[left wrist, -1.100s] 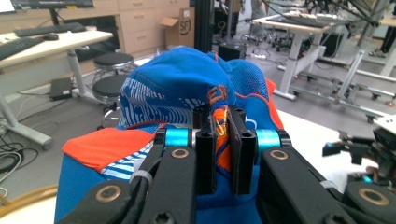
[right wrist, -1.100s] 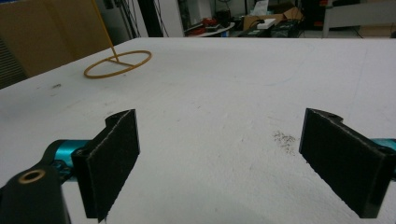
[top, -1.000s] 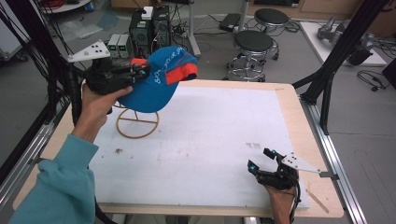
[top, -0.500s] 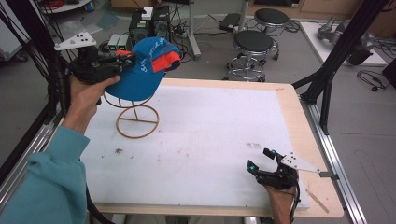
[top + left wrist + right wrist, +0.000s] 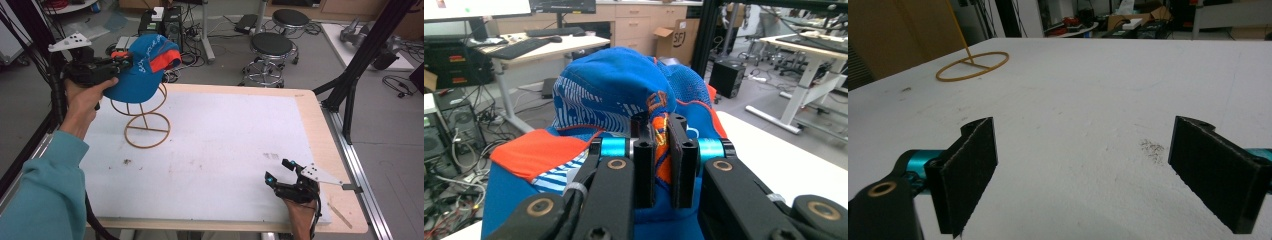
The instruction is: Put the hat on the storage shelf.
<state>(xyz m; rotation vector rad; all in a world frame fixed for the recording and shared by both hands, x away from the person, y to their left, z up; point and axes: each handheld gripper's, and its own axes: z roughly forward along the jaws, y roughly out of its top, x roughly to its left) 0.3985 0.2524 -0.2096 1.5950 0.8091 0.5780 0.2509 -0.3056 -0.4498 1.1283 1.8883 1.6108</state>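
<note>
The left gripper [image 5: 119,59] clamps the edge of a blue-and-orange mesh cap [image 5: 142,70], holding it over the top hoop of a thin gold wire stand [image 5: 146,125] at the white table's [image 5: 225,145] far left. The right gripper [image 5: 281,172] rests near the table's front right, jaws spread wide.

The cardboard box [image 5: 675,33] at the upper middle of the left gripper view bears the letters "SF". The orange lettering on the blue cap [image 5: 624,95] is half hidden behind the jaws and cannot be read.
</note>
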